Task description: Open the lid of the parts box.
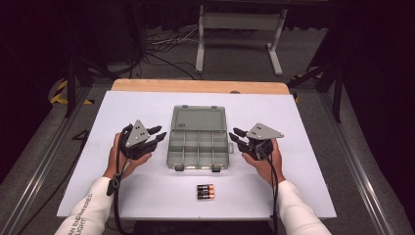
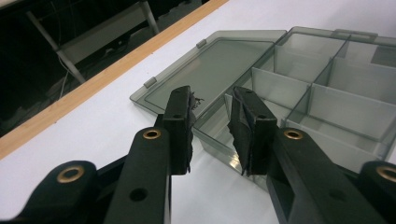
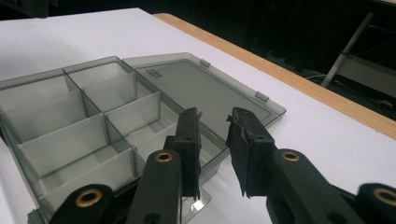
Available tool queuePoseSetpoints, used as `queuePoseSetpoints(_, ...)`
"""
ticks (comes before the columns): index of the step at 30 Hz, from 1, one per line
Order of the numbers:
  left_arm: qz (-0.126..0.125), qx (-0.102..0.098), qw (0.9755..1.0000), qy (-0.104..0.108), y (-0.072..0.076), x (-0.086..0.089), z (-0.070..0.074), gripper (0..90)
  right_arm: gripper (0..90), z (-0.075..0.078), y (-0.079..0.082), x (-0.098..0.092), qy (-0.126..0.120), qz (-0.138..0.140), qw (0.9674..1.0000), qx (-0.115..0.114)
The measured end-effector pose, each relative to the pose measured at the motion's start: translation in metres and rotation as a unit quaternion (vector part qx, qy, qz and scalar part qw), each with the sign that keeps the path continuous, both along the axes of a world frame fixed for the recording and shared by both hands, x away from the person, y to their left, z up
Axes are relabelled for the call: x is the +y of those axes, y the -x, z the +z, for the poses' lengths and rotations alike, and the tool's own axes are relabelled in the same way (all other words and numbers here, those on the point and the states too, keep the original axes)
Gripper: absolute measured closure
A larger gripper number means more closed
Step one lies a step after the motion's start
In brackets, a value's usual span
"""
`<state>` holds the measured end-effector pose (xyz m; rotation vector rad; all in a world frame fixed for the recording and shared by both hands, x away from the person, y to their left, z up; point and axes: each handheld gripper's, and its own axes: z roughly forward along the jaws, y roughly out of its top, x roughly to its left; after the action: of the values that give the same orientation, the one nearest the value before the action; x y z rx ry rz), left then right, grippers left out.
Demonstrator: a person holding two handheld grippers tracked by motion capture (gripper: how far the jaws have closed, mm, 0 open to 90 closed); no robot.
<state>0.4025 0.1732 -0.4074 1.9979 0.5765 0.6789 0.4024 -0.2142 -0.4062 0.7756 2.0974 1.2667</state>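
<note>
A clear grey compartment box (image 1: 197, 157) lies open at the table's middle, its lid (image 1: 199, 119) folded flat on the far side. Its divided cells (image 2: 345, 112) look empty. My left gripper (image 1: 161, 132) hovers just left of the box, jaws parted with nothing between them. In the left gripper view my gripper (image 2: 212, 100) points at the corner where the lid (image 2: 219, 60) meets the box. My right gripper (image 1: 233, 134) mirrors it on the right side, open and empty. In the right gripper view my gripper (image 3: 215, 116) aims at the box wall (image 3: 60, 140) and the lid (image 3: 205, 88). Three batteries (image 1: 205, 192) lie near the front edge.
A white sheet (image 1: 137, 107) covers the table, and a wooden strip (image 1: 195, 86) shows along its far edge. Behind the table stand a white metal frame (image 1: 240, 22) and loose cables on the floor. A person's hands and white sleeves enter from the bottom.
</note>
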Motion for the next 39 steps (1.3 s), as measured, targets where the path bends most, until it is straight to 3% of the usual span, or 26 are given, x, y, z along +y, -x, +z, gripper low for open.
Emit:
queuePoseSetpoints(10, -0.019, -0.010, 0.9998, 0.001, 0.021, 0.013, -0.005, 59.4, 69.8, -0.001, 0.019, -0.002, 0.006, 0.021, 0.9998, 0.002)
queuePoseSetpoints(24, -0.030, -0.005, 0.9995, 0.007, 0.043, 0.029, -0.018, 39.9, 58.7, -0.005, 0.041, -0.004, 0.020, 0.037, 0.9991, -0.001)
queuePoseSetpoints(31, -0.023, -0.003, 0.9997, 0.004, 0.052, 0.037, -0.026, 27.6, 46.4, -0.007, 0.050, -0.006, 0.027, 0.044, 0.9987, 0.002)
queuePoseSetpoints(33, -0.021, 0.003, 0.9997, 0.007, 0.053, 0.039, -0.027, 20.7, 40.0, -0.010, 0.052, -0.006, 0.028, 0.044, 0.9986, 0.008)
queuePoseSetpoints(39, -0.013, 0.015, 0.9996, 0.022, 0.059, 0.047, -0.033, 10.9, 28.5, -0.015, 0.057, -0.007, 0.035, 0.042, 0.9984, 0.013)
